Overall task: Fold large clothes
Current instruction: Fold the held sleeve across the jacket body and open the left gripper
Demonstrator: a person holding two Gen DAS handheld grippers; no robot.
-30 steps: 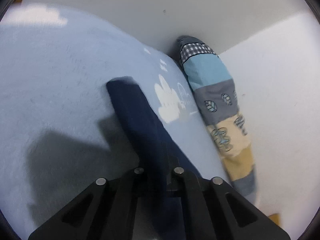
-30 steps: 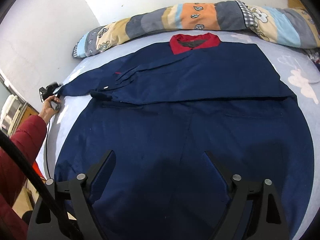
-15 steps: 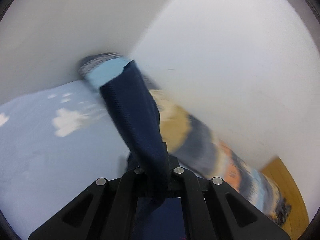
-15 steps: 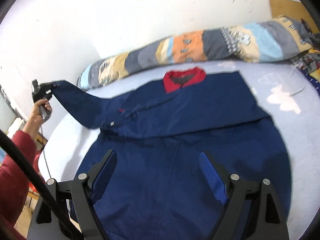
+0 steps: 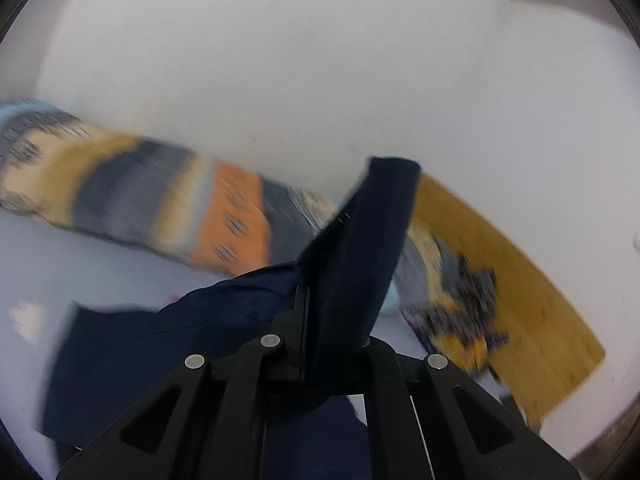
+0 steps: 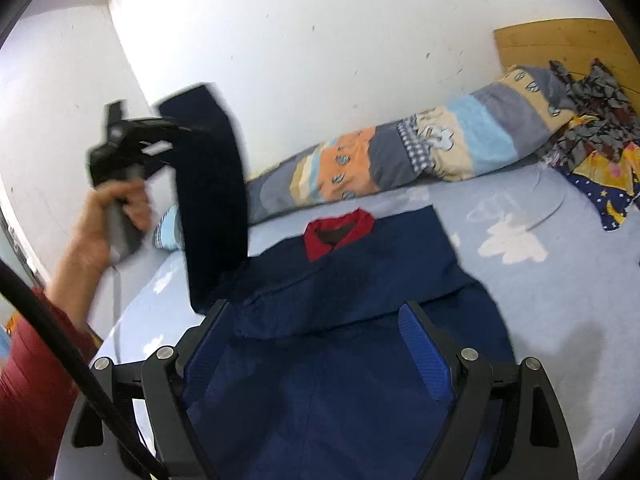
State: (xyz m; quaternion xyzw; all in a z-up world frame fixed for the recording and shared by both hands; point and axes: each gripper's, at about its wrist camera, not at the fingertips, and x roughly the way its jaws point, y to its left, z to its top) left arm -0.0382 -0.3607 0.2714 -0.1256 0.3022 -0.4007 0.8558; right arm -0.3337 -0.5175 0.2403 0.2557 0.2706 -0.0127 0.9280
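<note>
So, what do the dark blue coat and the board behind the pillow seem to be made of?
The coat looks like thin woven cloth, matt with a faint sheen: it creases sharply and its sleeve hangs limp from the left gripper. The board looks like light wood, with visible grain lines; veneer is possible.

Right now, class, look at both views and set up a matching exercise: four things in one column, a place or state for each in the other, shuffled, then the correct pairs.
Things
1. sleeve
2. collar
3. left gripper
4. right gripper

States
A. open, nothing between its pads
B. red, lying flat on the bed
C. lifted in the air
D. shut on dark blue cloth

Pairs: 1-C, 2-B, 3-D, 4-A
</note>
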